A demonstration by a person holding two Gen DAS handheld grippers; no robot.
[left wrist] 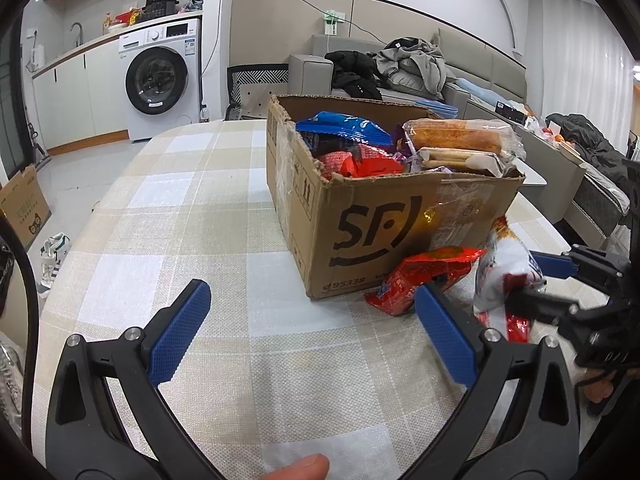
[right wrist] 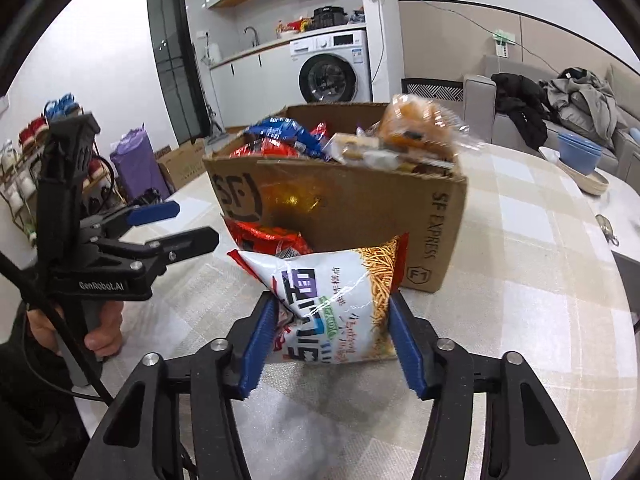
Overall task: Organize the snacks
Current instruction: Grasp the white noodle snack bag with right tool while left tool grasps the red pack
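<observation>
A: What does the right gripper [right wrist: 332, 336] hold?
B: Its blue pads press a white crinkled noodle-snack bag [right wrist: 340, 304], just before the brown cardboard box [right wrist: 340, 216].
A: And the left gripper [left wrist: 312, 332]?
B: Wide apart, nothing between.

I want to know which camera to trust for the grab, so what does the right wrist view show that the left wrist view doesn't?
Only the right wrist view shows both blue pads pressing the sides of the white snack bag, with the right gripper closed on it, plus blue bowls at the table's far end.

Only the left wrist view shows the left gripper open over bare tablecloth.

Both show the cardboard box full of snacks and the red packet in front of it.
</observation>
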